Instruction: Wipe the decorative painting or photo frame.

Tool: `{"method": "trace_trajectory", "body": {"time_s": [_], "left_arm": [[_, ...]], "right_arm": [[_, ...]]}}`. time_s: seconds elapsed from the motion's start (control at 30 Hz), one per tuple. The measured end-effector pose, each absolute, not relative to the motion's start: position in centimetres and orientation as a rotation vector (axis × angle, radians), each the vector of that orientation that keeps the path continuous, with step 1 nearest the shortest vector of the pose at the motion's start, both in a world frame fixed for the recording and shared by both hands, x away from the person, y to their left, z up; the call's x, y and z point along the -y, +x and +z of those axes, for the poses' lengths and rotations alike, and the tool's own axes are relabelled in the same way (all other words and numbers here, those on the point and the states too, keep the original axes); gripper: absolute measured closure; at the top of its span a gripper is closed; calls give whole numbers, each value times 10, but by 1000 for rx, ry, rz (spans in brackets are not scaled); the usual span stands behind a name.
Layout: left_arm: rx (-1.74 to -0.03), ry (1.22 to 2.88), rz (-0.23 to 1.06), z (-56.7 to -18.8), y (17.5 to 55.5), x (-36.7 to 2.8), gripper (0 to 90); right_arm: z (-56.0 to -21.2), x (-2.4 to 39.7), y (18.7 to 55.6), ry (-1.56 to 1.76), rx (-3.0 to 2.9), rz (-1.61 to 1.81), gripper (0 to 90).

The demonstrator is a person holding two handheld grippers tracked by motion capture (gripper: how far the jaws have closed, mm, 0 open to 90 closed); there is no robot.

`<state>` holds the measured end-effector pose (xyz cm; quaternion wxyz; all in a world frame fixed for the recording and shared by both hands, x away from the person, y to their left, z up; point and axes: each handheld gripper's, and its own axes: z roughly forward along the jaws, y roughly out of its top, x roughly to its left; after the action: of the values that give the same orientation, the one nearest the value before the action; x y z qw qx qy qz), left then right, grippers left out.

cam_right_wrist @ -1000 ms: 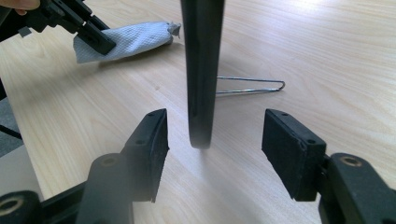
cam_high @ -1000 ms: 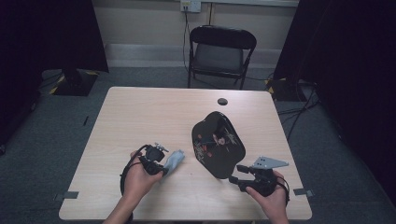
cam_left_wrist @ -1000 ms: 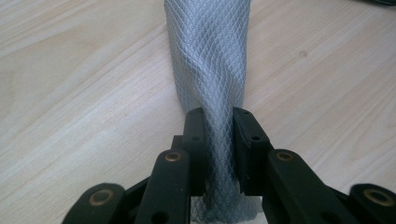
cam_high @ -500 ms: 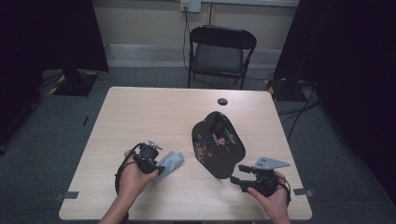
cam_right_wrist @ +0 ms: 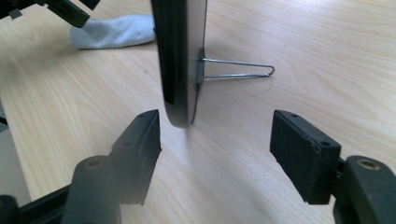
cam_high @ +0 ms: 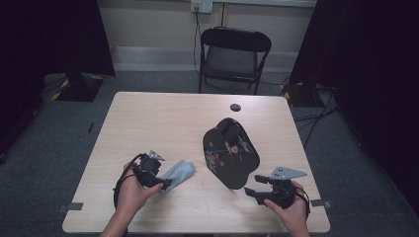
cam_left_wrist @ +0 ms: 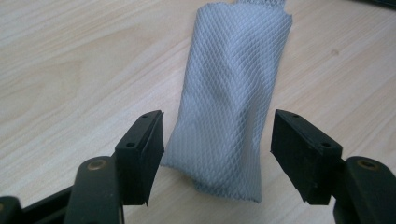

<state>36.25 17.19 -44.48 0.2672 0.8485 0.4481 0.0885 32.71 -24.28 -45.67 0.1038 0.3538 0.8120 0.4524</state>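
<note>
1. Across the pale wooden table (cam_high: pixel 163 118), the biggest thing is a black plaque (cam_high: pixel 230 153) with a printed picture, standing tilted on a wire stand (cam_right_wrist: pixel 238 68) right of centre.
2. Near the right corner, the right gripper (cam_high: pixel 253 189) sits just nearer than the plaque's lower edge. In the right gripper view its jaws have just been opening and stand apart, the plaque's edge (cam_right_wrist: pixel 180 60) ahead of the gap, closer to the left jaw, untouched.
3. Near the left edge, the left gripper (cam_high: pixel 166 183) is released too: its jaws have just been opening, and the grey mesh cloth (cam_left_wrist: pixel 231 98) lies flat on the table between them with neither pad pressing it.
4. That folded cloth (cam_high: pixel 178 173) lies left of the plaque and apart from it, its long axis running away from the left gripper toward the far right. The left hand (cam_high: pixel 131 193) is much the nearer; closing straight across the narrow near end would likely regain it.
</note>
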Motion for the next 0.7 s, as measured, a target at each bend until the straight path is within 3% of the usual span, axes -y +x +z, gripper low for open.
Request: {"method": "trace_trajectory", "body": {"time_s": [0.7], "left_arm": [[-1208, 2258, 207, -453, 355, -200, 291]], "right_arm": [[-471, 254, 336, 1071, -2420, 1269, 267]]}}
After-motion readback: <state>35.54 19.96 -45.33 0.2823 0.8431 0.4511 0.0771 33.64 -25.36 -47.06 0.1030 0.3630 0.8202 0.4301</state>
